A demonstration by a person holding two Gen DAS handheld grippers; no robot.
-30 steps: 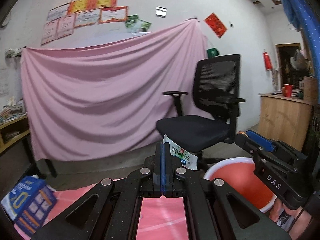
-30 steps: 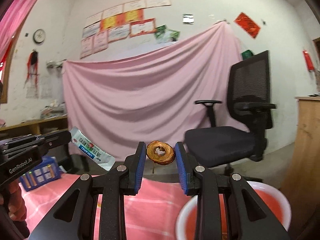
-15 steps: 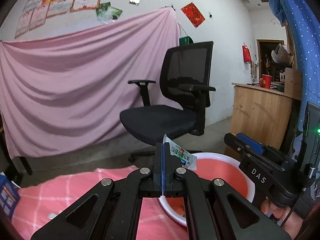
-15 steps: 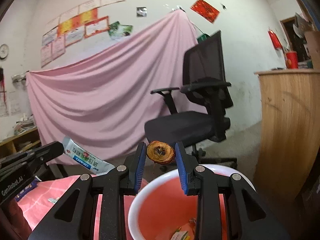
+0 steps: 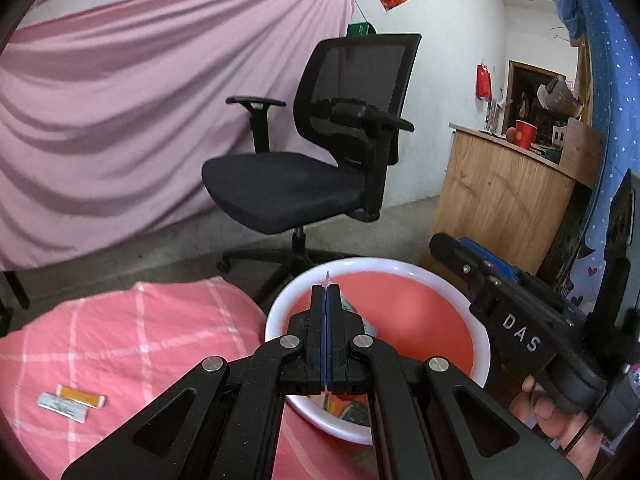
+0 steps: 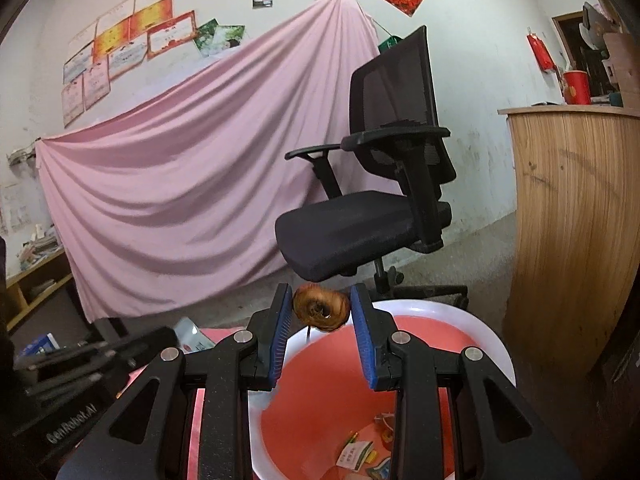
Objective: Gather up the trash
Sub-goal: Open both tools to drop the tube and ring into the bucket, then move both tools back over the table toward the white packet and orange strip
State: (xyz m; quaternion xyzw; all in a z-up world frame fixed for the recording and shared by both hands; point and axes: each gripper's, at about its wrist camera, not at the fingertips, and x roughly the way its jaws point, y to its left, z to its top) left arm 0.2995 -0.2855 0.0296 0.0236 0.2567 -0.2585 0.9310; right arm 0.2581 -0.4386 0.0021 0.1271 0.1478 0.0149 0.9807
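Red bin [image 6: 400, 420] lies under both tilted grippers: right [image 6: 320, 312] clamping brown ring [image 6: 320, 312], left [image 5: 327, 292] pinching wrapper [image 5: 347, 305].

Black office chair [image 5: 312, 168] before pink drape [image 5: 120, 112].

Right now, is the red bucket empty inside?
No. In the right wrist view, several crumpled wrappers already lie at the bottom of the red bucket.
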